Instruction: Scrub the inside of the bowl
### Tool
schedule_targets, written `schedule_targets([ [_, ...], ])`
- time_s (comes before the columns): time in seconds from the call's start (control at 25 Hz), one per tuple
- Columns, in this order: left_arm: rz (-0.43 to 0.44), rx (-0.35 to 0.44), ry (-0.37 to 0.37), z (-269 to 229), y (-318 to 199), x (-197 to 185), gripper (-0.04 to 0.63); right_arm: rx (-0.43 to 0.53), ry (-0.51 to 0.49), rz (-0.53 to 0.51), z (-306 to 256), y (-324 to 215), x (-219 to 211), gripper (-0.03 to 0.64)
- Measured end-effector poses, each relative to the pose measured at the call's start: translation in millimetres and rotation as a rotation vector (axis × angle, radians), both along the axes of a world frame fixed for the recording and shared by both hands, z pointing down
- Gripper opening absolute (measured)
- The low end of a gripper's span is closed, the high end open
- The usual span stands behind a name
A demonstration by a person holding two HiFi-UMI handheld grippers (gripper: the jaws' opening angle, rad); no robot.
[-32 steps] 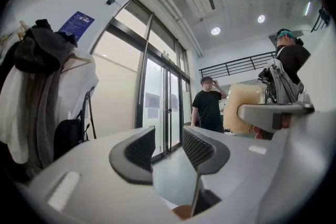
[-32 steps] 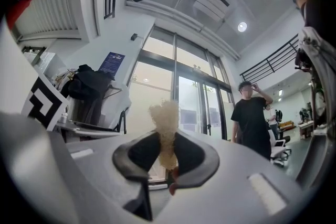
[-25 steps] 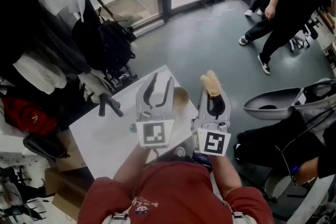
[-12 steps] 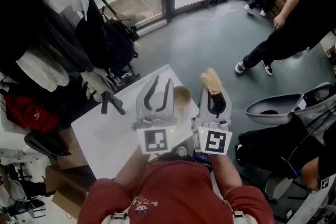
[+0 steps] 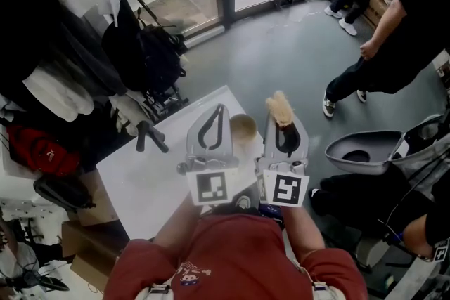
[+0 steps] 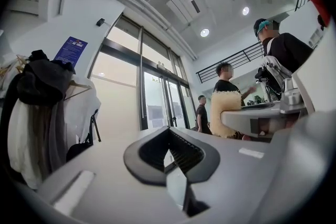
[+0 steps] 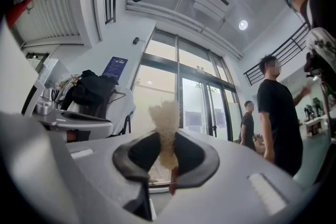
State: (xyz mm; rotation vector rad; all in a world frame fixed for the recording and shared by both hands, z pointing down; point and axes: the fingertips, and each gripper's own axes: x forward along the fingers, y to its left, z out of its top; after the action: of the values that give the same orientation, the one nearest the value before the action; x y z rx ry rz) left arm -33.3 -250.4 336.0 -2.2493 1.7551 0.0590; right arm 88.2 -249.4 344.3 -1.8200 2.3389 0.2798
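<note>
A small tan bowl [image 5: 243, 128] stands on the white table [image 5: 140, 183] near its far corner. In the head view it shows between my two grippers. My left gripper [image 5: 220, 109] is held just left of the bowl, shut with nothing between its fingers; its jaws meet tip to tip in the left gripper view [image 6: 169, 130]. My right gripper [image 5: 282, 123] hangs right of the bowl, shut on a pale fluffy scrubber [image 5: 280, 109] that sticks out past the fingertips [image 7: 167, 128]. The left gripper view also catches the scrubber [image 6: 226, 113] off to the right.
A black handled object [image 5: 150, 136] lies on the table's left part. Hanging clothes and dark bags [image 5: 137, 56] crowd the left side. Two people [image 5: 401, 31] stand at the back right on the grey floor. A grey tub-like seat [image 5: 362, 144] is at the right.
My left gripper's jaws have closed from wide open to shut, with nothing caught. Both grippers stayed close to the bowl. The people at the back right have shifted.
</note>
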Motion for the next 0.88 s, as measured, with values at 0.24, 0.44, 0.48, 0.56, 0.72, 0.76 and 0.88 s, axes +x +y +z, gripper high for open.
schedule_targets([
  [0.24,0.010,0.012,-0.051,-0.5,-4.7,3.6,0.006,-0.019,-0.007,-0.008,-0.6,-3.4,-4.9,0.075],
  [0.44,0.009,-0.008,0.021,2.1,-5.2,2.6,0.006,-0.016,-0.003,-0.004,-3.5,-2.5,-3.8,0.075],
  [0.48,0.009,-0.013,0.029,3.0,-5.0,2.3,0.006,-0.018,-0.003,-0.003,-3.4,-2.2,-3.6,0.075],
  [0.56,0.008,-0.026,0.044,6.1,-5.5,2.0,0.006,-0.021,-0.002,-0.001,-2.5,-2.0,-3.2,0.075],
  [0.72,0.012,-0.025,0.052,6.7,-7.1,3.2,0.006,-0.021,0.000,0.003,-3.0,-2.6,-2.1,0.075],
  [0.76,0.014,-0.026,0.059,7.0,-7.4,3.7,0.006,-0.021,0.000,0.004,-3.3,-2.7,-1.5,0.075],
  [0.88,0.023,-0.026,0.057,10.1,-7.0,4.8,0.006,-0.021,0.005,0.006,-2.0,-2.2,-0.8,0.075],
])
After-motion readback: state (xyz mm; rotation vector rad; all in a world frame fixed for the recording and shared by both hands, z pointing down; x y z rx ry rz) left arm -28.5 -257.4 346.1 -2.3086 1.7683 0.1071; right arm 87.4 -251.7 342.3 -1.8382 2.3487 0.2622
